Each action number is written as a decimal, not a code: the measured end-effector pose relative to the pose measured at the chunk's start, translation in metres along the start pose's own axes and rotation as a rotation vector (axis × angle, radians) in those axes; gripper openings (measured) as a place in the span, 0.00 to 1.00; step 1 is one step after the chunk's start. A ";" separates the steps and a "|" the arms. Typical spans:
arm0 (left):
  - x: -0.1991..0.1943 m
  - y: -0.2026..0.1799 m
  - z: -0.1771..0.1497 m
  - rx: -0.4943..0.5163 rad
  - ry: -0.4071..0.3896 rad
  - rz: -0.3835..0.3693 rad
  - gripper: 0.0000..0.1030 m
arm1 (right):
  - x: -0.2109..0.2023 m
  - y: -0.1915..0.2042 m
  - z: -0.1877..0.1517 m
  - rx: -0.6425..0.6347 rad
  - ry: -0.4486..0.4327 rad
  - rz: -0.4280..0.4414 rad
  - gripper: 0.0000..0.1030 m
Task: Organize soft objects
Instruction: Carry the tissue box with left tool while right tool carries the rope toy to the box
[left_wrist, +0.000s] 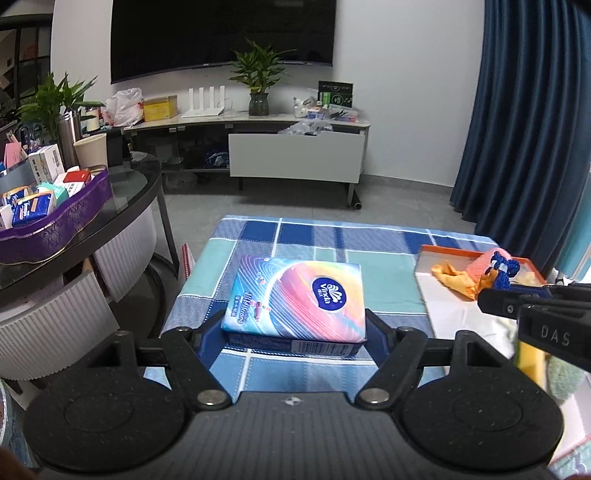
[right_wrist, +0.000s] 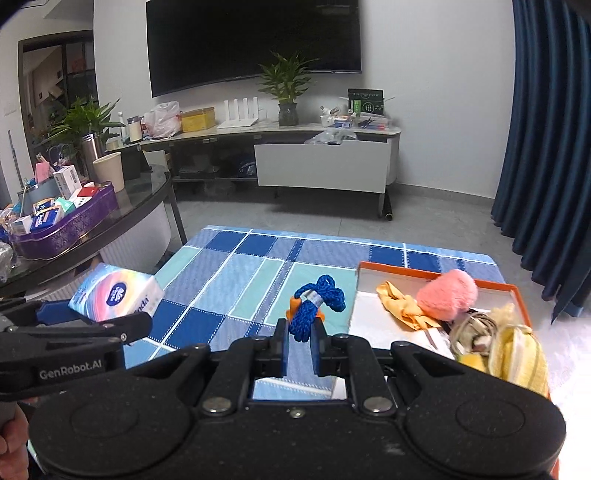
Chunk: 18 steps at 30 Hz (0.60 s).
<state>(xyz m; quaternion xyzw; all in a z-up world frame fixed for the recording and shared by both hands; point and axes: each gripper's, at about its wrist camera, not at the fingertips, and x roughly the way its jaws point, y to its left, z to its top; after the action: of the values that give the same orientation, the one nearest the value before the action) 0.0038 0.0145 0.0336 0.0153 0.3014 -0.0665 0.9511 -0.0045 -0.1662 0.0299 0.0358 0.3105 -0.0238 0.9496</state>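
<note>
Blue braided rope (right_wrist: 317, 306), bundled with a band and an orange tag, is pinched between the fingers of the right gripper (right_wrist: 298, 349). The jaws stand nearly closed, with only the rope's thickness between them. The bundle projects forward and slightly up from the fingertips, apparently clear of the checked cloth (right_wrist: 236, 280).

The left gripper (left_wrist: 295, 332) is spread wide around a tissue pack (left_wrist: 295, 302), one finger at each short side. The pack sits squarely between the fingers; from the right wrist view it appears lifted off the cloth.

Step in hand (judged): both items are grasped and in transit to the orange-rimmed box (right_wrist: 436, 275). The box lies ahead and to the right of the right gripper, well to the right of the left gripper. It already holds a pink plush piece (right_wrist: 447, 299), a yellow cloth (right_wrist: 400, 304) and a striped yellow item (right_wrist: 521, 354).

Next move calls for:
1. Carry the rope right and forward over the near box wall.
2. Lower it onto the bare floor left of the pink plush piece.
3. Open the jaws fully, because loose strands may snag on the pads.
4. Follow with the tissue pack, keeping the two tools apart.
</note>
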 end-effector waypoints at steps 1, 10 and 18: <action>-0.003 -0.002 0.000 0.002 -0.003 -0.003 0.74 | -0.005 -0.001 -0.002 0.003 -0.003 -0.002 0.15; -0.023 -0.017 -0.007 0.022 -0.025 -0.030 0.74 | -0.034 -0.010 -0.012 0.017 -0.016 -0.016 0.15; -0.034 -0.027 -0.013 0.039 -0.036 -0.045 0.74 | -0.049 -0.017 -0.020 0.034 -0.020 -0.026 0.15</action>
<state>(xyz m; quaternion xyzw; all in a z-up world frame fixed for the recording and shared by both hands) -0.0346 -0.0072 0.0432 0.0258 0.2833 -0.0940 0.9541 -0.0566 -0.1802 0.0420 0.0475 0.3009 -0.0417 0.9515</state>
